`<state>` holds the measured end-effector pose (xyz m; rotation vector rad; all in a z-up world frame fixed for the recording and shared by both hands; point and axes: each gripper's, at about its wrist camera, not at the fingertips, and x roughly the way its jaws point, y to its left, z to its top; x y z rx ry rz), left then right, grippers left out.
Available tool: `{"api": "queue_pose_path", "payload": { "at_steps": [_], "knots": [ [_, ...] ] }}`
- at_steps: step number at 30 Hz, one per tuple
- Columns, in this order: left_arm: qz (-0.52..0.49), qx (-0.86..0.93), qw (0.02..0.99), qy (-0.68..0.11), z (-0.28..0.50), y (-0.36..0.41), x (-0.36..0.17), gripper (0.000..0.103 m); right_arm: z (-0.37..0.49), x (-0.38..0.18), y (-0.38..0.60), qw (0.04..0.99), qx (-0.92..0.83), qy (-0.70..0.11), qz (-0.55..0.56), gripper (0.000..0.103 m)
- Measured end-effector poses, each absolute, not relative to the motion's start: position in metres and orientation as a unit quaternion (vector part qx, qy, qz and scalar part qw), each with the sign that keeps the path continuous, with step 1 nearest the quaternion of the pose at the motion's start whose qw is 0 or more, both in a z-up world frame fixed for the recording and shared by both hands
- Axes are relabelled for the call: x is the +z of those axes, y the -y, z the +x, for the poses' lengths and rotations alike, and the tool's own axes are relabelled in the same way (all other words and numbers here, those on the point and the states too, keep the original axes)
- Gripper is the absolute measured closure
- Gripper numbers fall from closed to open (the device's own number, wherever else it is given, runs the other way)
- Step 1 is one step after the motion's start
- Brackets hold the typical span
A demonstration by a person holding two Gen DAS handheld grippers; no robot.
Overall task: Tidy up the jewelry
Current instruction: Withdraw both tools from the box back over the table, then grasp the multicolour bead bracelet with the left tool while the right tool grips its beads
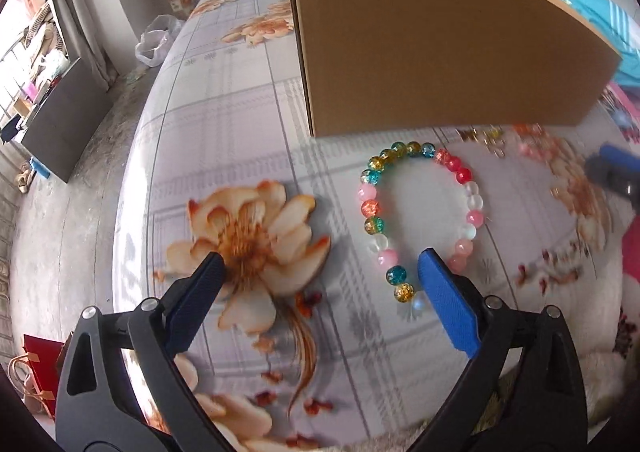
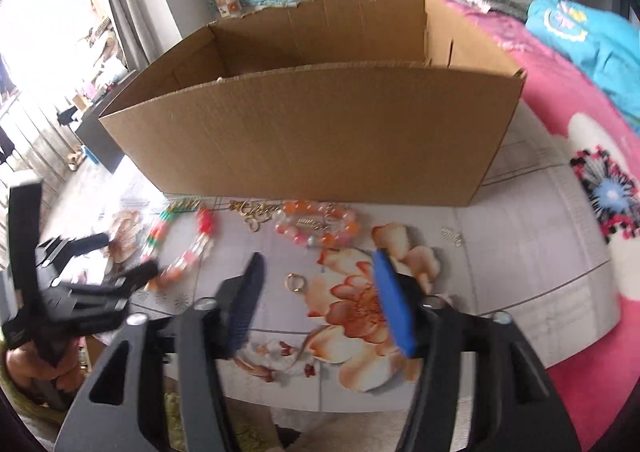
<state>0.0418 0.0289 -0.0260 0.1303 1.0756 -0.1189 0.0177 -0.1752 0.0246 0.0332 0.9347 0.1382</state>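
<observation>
A: How does the left hand-held gripper (image 1: 320,264) stand?

B: Its jaws are spread wide with nothing clamped; the blue pad of the right-hand finger (image 1: 444,304) lies over the near edge of the round bracelet of multicoloured glass beads (image 1: 372,180), touching or just above it, I cannot tell which; the other finger rests over an orange flower printed on the grey checked bedsheet (image 1: 240,100).

A: And the right hand-held gripper (image 2: 318,260)?

B: Also parted, and holding nothing; a small gold ring (image 2: 295,283) lies on the sheet between its fingers, apart from both pads.

A: Where is the remaining jewellery?

B: Beyond the ring, a bracelet of orange, pink and white beads (image 2: 318,226) lies close to the front wall of the open brown cardboard box (image 2: 312,132); a gold chain (image 2: 256,212) sits just left of it, blurred; further left is the multicoloured bracelet, smeared by motion; a small silver piece (image 2: 451,236) lies off to the right.
</observation>
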Motion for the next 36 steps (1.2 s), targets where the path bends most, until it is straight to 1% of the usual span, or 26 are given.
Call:
{"api": "queue_pose_path", "payload": {
  "at_steps": [2, 3, 4, 7, 11, 16, 22, 24, 26, 27, 29, 30, 31, 32, 36],
  "knots": [
    [0.058, -0.058, 0.856, -0.511, 0.040, -0.029, -0.026, 0.007, 0.014, 0.036, 0.175, 0.901, 0.052, -0.432, -0.003, 0.014],
    [0.052, -0.060, 0.856, -0.511, 0.040, -0.031, -0.026, 0.007, 0.012, 0.041, 0.173, 0.905, 0.045, -0.423, -0.013, 0.009],
    [0.049, -0.062, 0.856, -0.511, 0.037, -0.033, -0.026, 0.007, 0.011, 0.048, 0.172, 0.910, 0.036, -0.412, -0.029, 0.006],
    [0.046, -0.068, 0.856, -0.511, 0.036, -0.035, -0.027, 0.007, 0.009, 0.060, 0.165, 0.912, 0.024, -0.402, -0.069, 0.006],
    [0.050, -0.079, 0.859, -0.503, 0.035, -0.035, -0.028, 0.007, 0.008, 0.071, 0.163, 0.910, 0.022, -0.404, -0.091, 0.006],
    [0.050, -0.082, 0.862, -0.498, 0.032, -0.037, -0.029, 0.007, -0.003, 0.072, 0.165, 0.924, 0.092, -0.369, -0.026, 0.006],
    [0.069, -0.086, 0.871, -0.478, 0.020, -0.035, -0.020, 0.007, 0.001, 0.049, 0.151, 0.905, 0.118, -0.408, 0.037, 0.006],
    [0.054, -0.102, 0.880, -0.461, 0.015, -0.037, -0.014, 0.009, 0.002, 0.043, 0.144, 0.899, 0.134, -0.414, 0.046, 0.010],
    [0.046, -0.111, 0.885, -0.449, 0.014, -0.039, -0.009, 0.009, 0.007, 0.033, 0.134, 0.890, 0.151, -0.428, 0.049, 0.021],
    [0.044, -0.115, 0.888, -0.444, 0.013, -0.039, -0.007, 0.011, 0.008, 0.030, 0.130, 0.886, 0.154, -0.434, 0.050, 0.024],
    [0.043, -0.125, 0.890, -0.436, 0.012, -0.039, -0.004, 0.027, 0.014, 0.019, 0.122, 0.874, 0.165, -0.454, 0.056, 0.040],
    [0.045, -0.130, 0.889, -0.436, 0.012, -0.037, -0.003, 0.029, 0.017, 0.015, 0.118, 0.868, 0.170, -0.462, 0.059, 0.043],
    [0.044, -0.134, 0.888, -0.437, 0.013, -0.036, -0.004, 0.032, 0.019, 0.011, 0.115, 0.864, 0.173, -0.469, 0.059, 0.049],
    [0.043, -0.138, 0.887, -0.439, 0.013, -0.035, -0.005, 0.039, 0.021, 0.007, 0.110, 0.860, 0.179, -0.474, 0.057, 0.053],
    [0.034, -0.155, 0.879, -0.449, 0.017, -0.032, -0.009, 0.052, 0.024, -0.001, 0.098, 0.853, 0.194, -0.482, 0.046, 0.061]
  ]
}}
